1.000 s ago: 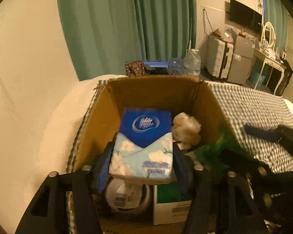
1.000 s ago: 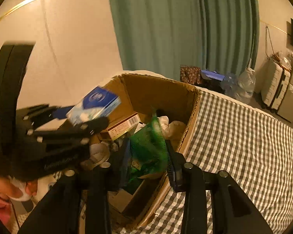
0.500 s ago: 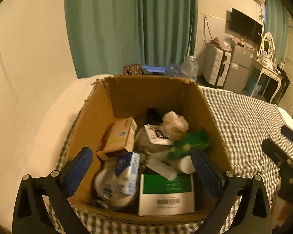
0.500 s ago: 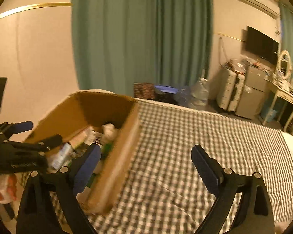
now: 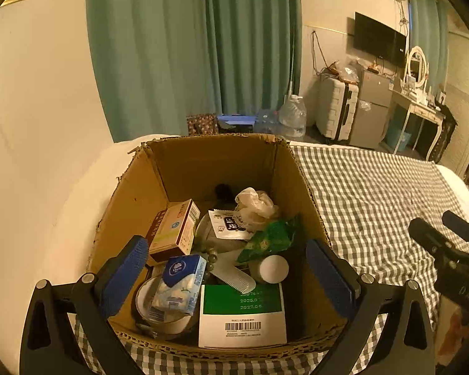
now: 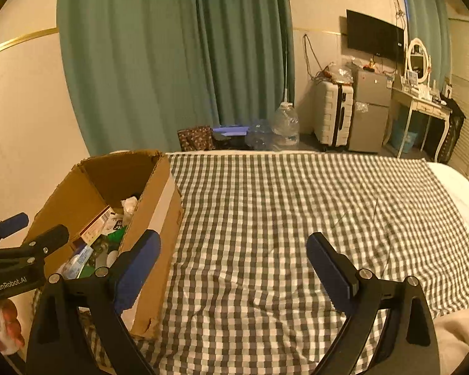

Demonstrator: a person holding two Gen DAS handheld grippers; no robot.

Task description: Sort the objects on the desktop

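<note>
Your left gripper [image 5: 226,270] hangs spread and empty right over the box [image 5: 300,187], tissue pack [image 5: 179,284] just under its left finger. Your right gripper [image 6: 233,264], also spread and empty, sits beside the box over bare checked cloth [image 6: 297,203].

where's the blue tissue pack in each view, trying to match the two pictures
Left wrist view: the tissue pack lies low and left of centre inside the cardboard box, just right of the left hand-held gripper's left finger.
Right wrist view: the same pack is a pale blue sliver in the box, far lower left, partly hidden by the box wall.
Shared landmark: the green snack bag, also inside the box.
</note>
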